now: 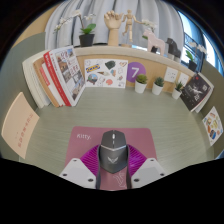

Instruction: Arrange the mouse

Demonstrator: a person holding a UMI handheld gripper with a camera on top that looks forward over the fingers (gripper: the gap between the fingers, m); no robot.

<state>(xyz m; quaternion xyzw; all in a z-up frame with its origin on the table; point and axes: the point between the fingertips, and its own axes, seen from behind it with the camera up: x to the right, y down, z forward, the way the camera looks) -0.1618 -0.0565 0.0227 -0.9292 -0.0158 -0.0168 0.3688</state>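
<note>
A dark grey computer mouse (112,149) lies on a pink mouse mat (84,135) on the green desk. My gripper (112,160) is low over the near part of the mat, with the mouse between its fingers. Both pink pads (94,160) press against the mouse's sides, so the gripper is shut on it. The mouse's front points away from me, toward the back of the desk. Its rear end is hidden between the fingers.
Books and magazines (60,76) lean against the wall at the left. Cards (112,72) and small potted plants (158,86) line the back. Framed pictures (196,92) stand at the right. A wooden board (18,126) lies at the left of the mat.
</note>
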